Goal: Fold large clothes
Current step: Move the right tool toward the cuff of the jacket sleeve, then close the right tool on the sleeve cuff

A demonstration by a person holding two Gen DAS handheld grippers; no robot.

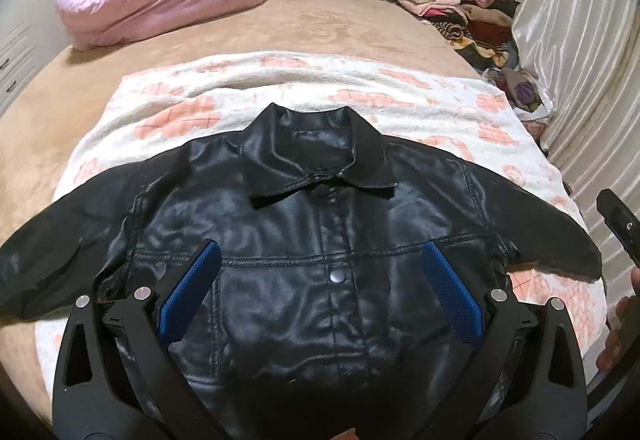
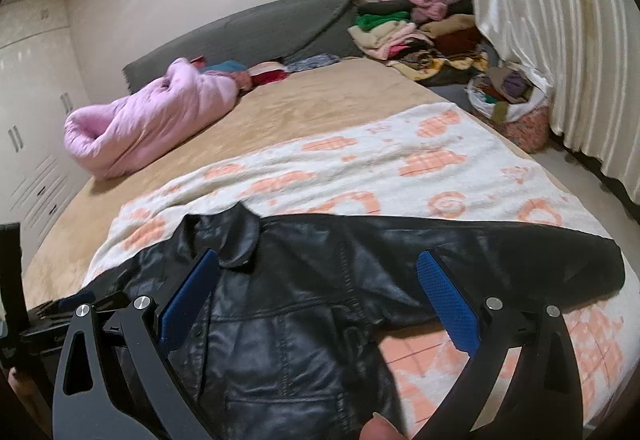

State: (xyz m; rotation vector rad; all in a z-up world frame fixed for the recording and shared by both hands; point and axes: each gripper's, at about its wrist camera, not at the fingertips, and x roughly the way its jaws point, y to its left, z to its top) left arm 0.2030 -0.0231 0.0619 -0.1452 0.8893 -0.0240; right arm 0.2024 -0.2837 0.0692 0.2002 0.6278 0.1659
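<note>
Black jacket (image 1: 320, 240) lies face-up on the bed's blanket (image 1: 360, 88), sleeves spread sideways. Left hand-held gripper (image 1: 320, 280) hovers spread over its chest; right hand-held gripper (image 2: 320, 292), also spread, is nearer the right sleeve (image 2: 500, 252).

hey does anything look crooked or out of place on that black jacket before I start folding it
Mostly fine: the black jacket lies flat, front up, sleeves spread on the patterned blanket. Its collar sits a little askew, one point lower than the other. Both the left gripper and right gripper hover with jaws open.
</note>
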